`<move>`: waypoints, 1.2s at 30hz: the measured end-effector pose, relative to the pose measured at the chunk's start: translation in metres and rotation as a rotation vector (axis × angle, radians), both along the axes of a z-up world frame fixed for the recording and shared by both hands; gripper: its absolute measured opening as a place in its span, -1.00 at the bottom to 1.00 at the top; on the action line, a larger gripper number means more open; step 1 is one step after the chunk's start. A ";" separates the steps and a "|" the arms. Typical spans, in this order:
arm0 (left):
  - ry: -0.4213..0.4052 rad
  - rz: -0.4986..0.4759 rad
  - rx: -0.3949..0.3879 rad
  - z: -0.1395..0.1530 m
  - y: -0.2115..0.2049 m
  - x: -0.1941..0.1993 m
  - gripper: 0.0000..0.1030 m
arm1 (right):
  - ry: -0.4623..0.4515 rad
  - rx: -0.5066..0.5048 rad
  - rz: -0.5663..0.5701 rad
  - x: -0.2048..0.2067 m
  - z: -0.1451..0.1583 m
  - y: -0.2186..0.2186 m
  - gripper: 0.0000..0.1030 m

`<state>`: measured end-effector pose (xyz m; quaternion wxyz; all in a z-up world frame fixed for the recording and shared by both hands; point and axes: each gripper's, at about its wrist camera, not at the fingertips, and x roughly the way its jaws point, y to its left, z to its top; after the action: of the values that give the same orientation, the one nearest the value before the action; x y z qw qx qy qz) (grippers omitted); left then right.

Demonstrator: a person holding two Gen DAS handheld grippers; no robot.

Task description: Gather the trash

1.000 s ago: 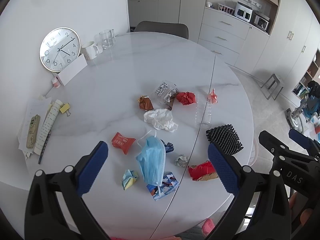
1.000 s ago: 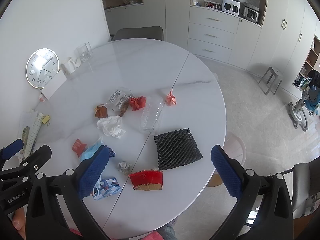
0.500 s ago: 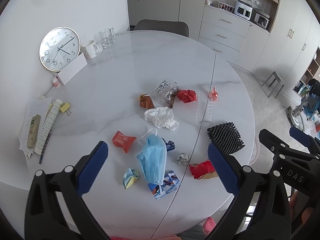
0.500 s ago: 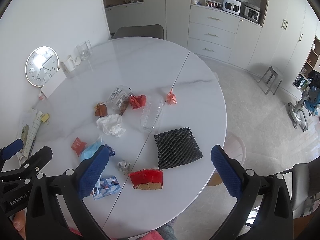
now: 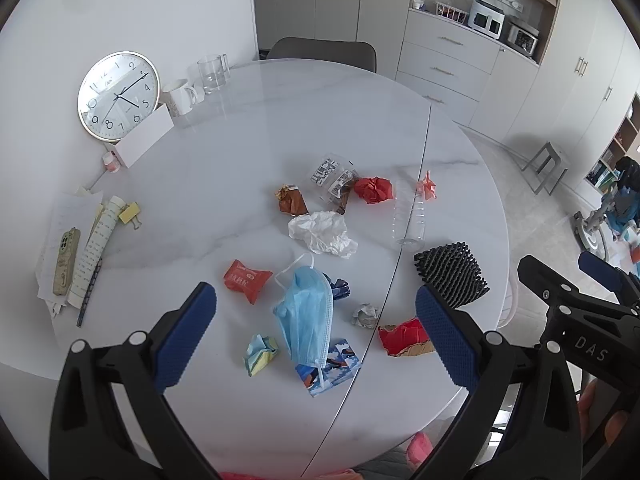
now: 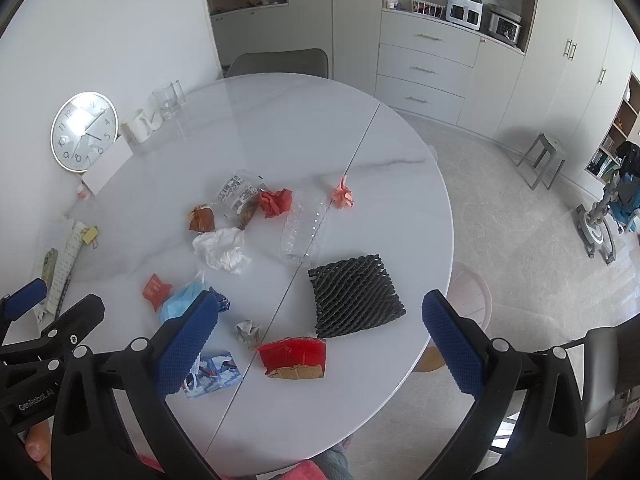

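Trash lies scattered on a round white marble table (image 5: 248, 128): a blue face mask (image 5: 308, 314), a crumpled white tissue (image 5: 322, 232), a red wrapper (image 5: 245, 276), a torn red card piece (image 6: 295, 354), a black foam net (image 6: 354, 296), a clear plastic bottle (image 6: 302, 228), and red (image 5: 373, 189) and pink (image 6: 342, 197) paper balls. My left gripper (image 5: 316, 314) is open above the mask. My right gripper (image 6: 318, 318) is open above the red card and the net. Both are empty.
A wall clock (image 5: 118, 95), a white mug (image 5: 178, 97) and a glass (image 5: 212, 72) stand at the table's far left. Papers, a phone (image 5: 66, 260) and a binder clip lie at the left edge. A pink bin (image 6: 470, 298) sits on the floor beside the table. A chair (image 5: 322, 53) stands behind.
Both views have shifted very slightly, as if the grippers rose or drew back a little. The trash has not moved and both grippers stay open.
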<state>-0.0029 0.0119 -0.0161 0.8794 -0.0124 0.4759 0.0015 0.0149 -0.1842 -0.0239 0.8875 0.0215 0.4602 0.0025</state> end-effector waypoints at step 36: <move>0.026 0.001 0.002 -0.011 0.008 -0.002 0.85 | 0.030 -0.009 -0.026 -0.005 -0.012 0.002 0.97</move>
<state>-0.0049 0.0195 -0.0267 0.8731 -0.0115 0.4874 0.0025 0.0095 -0.1820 -0.0358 0.8805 0.0234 0.4732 -0.0118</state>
